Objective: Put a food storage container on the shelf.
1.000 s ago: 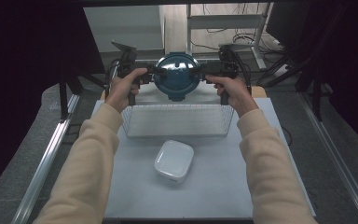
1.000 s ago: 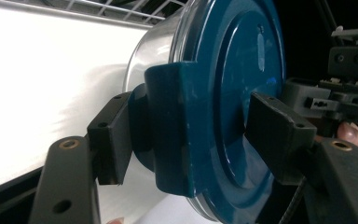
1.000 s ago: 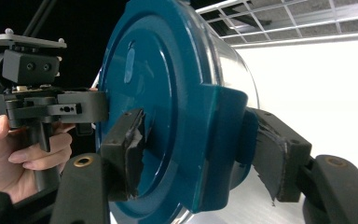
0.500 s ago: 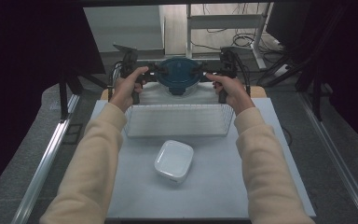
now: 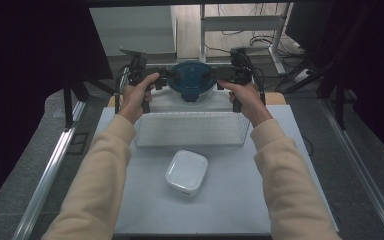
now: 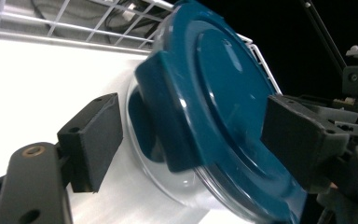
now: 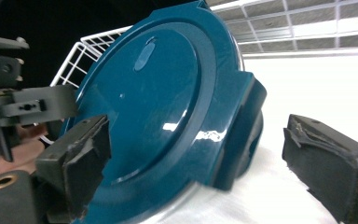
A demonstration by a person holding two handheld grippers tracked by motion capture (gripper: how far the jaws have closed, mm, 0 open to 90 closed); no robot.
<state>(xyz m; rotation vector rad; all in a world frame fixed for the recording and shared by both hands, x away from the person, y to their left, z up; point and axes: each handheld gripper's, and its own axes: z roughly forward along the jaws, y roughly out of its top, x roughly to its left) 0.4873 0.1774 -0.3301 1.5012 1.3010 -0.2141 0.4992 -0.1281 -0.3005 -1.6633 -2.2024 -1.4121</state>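
The high view is dim and a little soft, with black areas at 9 and 3 o'clock, and only the table is evenly lit. In both gripper views the white surface is overexposed. The blue lid carries small glare spots and its near edge at 6 o'clock is blurred.

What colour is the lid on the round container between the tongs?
Dark teal lid, glossy; it shows best in the right gripper view.
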